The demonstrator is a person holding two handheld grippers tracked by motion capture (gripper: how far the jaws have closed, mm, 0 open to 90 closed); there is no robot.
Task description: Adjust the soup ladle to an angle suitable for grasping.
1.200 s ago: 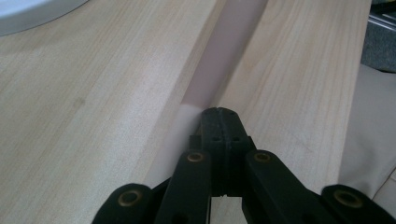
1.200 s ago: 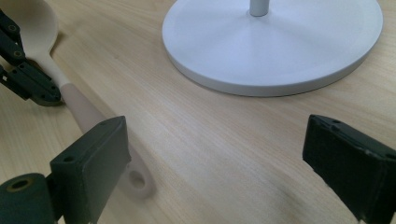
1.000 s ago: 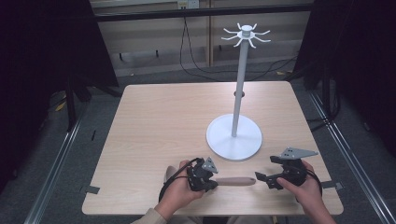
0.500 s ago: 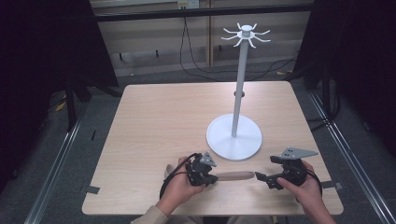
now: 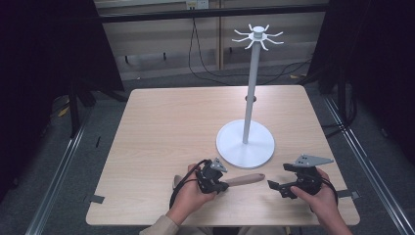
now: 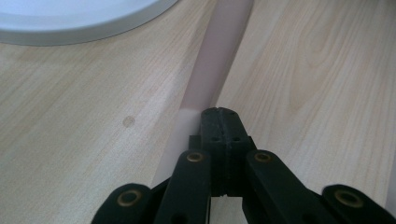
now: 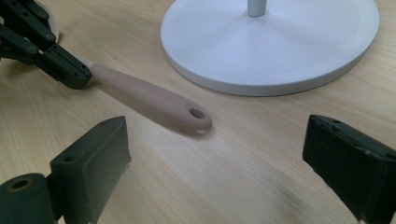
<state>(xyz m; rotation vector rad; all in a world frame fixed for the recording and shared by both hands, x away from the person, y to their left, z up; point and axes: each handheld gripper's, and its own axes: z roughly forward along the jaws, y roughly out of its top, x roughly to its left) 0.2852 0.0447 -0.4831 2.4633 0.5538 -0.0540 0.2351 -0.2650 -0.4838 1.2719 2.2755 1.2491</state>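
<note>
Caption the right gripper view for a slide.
Open right gripper faces a pink handle held by the left gripper, beside the white stand base.

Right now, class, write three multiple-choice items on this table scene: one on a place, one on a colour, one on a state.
1. Where does the stand's round base sit?
A. right half of the table
B. left edge
C. the floor

2. What colour is the utensil handle?
A. green
B. dull pink
C. black

3. How are the right gripper jaws?
A. shut on the handle
B. shut on nothing
C. wide apart

Answers: 1 A, the high view shows it there; 2 B, plain in the right gripper view; 3 C, bare table lies between them.
</note>
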